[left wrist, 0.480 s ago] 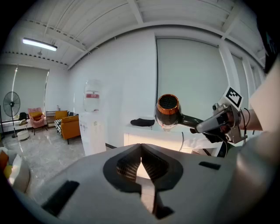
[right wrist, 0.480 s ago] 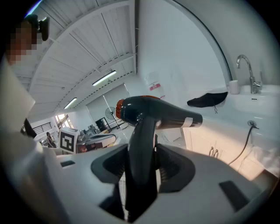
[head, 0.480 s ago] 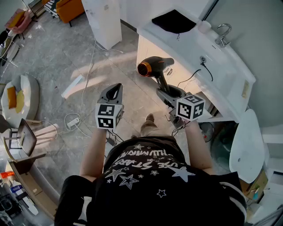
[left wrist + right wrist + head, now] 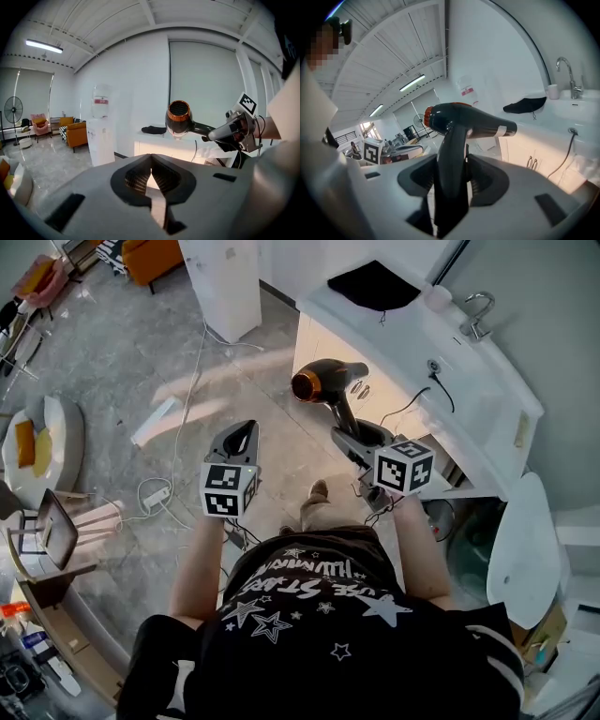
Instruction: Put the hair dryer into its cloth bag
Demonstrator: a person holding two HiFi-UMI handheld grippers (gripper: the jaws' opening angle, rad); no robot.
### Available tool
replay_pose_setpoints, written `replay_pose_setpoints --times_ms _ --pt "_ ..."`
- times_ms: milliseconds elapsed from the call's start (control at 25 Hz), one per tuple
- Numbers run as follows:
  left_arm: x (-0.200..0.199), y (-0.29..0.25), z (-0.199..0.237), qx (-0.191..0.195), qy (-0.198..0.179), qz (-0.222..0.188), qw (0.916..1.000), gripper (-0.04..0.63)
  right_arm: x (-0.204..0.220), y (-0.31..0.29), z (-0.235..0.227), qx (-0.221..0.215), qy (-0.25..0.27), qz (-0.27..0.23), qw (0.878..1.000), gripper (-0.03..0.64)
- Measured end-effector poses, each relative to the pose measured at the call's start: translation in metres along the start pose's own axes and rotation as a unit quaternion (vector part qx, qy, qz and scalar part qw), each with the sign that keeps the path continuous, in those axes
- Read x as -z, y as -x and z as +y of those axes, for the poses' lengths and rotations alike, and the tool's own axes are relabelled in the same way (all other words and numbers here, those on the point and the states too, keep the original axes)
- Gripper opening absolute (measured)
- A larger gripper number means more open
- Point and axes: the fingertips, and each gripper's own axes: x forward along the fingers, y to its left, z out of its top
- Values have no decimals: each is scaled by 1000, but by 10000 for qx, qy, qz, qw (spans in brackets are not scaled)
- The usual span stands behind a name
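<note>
A black hair dryer (image 4: 323, 388) with a copper-ringed end hangs in the air in front of the white counter (image 4: 487, 404). My right gripper (image 4: 349, 432) is shut on its handle (image 4: 451, 164); the barrel (image 4: 468, 119) lies crosswise above the jaws. The dryer (image 4: 180, 119) also shows in the left gripper view, to the right. My left gripper (image 4: 240, 439) is shut and holds nothing, level with the right one and to its left. The black cloth bag (image 4: 373, 284) lies flat at the counter's far end, also visible as the dark bag (image 4: 526, 104) and bag (image 4: 152, 129).
A tap (image 4: 473, 315) and sink stand on the counter to the right of the bag. A cable (image 4: 427, 381) runs down the counter front. A white water dispenser (image 4: 225, 282) stands to the left. A power strip with cords (image 4: 155, 495) lies on the grey floor.
Almost nothing differs; the whole view has shifted slightly, and both grippers and the dryer keep their places.
</note>
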Motion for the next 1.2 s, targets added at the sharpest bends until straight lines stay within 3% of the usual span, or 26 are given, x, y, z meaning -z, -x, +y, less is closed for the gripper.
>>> replay_pose_setpoints --times_ms 240,400,880,1200 --pt "4 -12 24 -90 152 72 9998 11 -5 -19 -8 -44 105 147 9998 193" --pt "-3 -44 36 -81 16 163 9998 11 -23 -39 -29 -240 231 130 9994 193" --pt "-70 -175 61 -38 -244 235 9994 11 -112 -87 -138 -346 235 163 9990 193" --pt "-96 -250 61 -19 -521 397 9979 11 -137 -97 -195 -474 144 205 9986 195"
